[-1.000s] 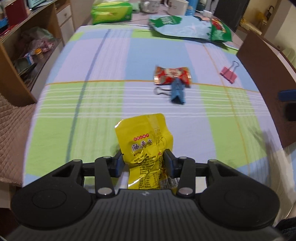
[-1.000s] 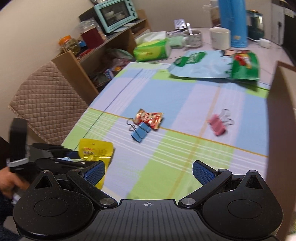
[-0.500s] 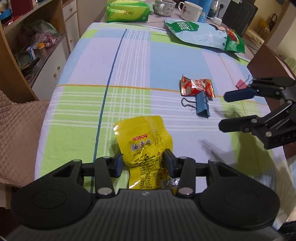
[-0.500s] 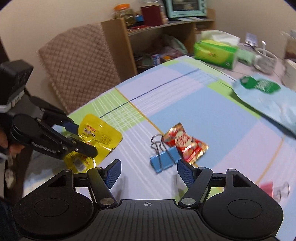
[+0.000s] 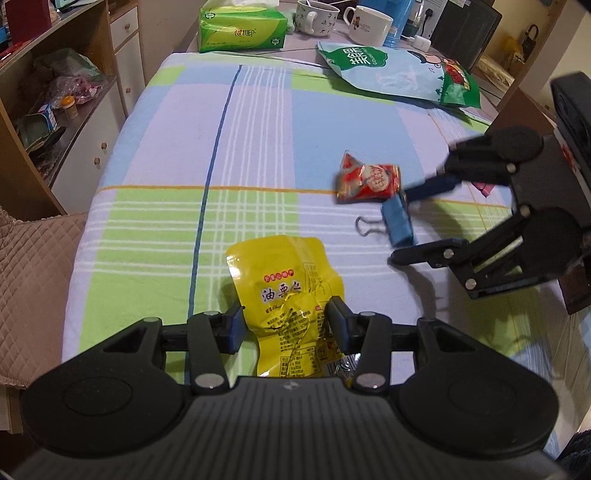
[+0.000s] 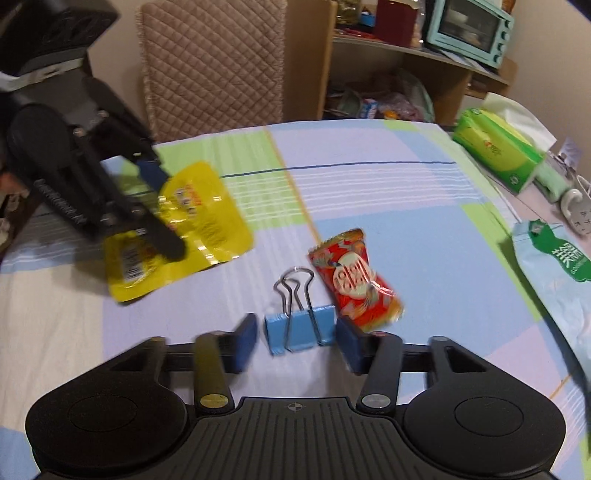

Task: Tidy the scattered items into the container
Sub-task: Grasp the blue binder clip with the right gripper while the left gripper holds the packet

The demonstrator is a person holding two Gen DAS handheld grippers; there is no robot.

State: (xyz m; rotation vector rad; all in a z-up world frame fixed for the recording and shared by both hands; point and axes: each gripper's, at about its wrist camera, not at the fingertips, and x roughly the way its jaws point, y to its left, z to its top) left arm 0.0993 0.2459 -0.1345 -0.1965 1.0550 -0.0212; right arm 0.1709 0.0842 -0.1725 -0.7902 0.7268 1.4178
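Observation:
A crumpled yellow snack packet [image 5: 284,291] sits between the fingers of my left gripper [image 5: 286,323], which is shut on it just above the plaid tablecloth. The right wrist view shows that packet [image 6: 210,214] in the left gripper [image 6: 166,212]. A blue binder clip [image 6: 299,328] lies on the cloth, straddled by my open right gripper [image 6: 297,341], whose pads are close to the clip's sides. A red candy packet [image 6: 354,282] lies just beyond the clip. From the left wrist view, the right gripper [image 5: 404,227] reaches in around the clip [image 5: 395,218], with the candy [image 5: 367,179] beside it. A pink clip [image 5: 484,187] peeks out behind it.
A brown box wall [image 5: 524,105] stands at the table's right edge. A large blue-green bag [image 5: 399,70], a green tissue pack [image 5: 242,31] and mugs [image 5: 367,24] crowd the far end. A quilted chair [image 6: 210,62] and shelves [image 5: 37,92] flank the left side.
My right gripper swung left across the table, came down around the blue binder clip and narrowed its fingers. The left gripper kept the yellow packet and shifted only slightly.

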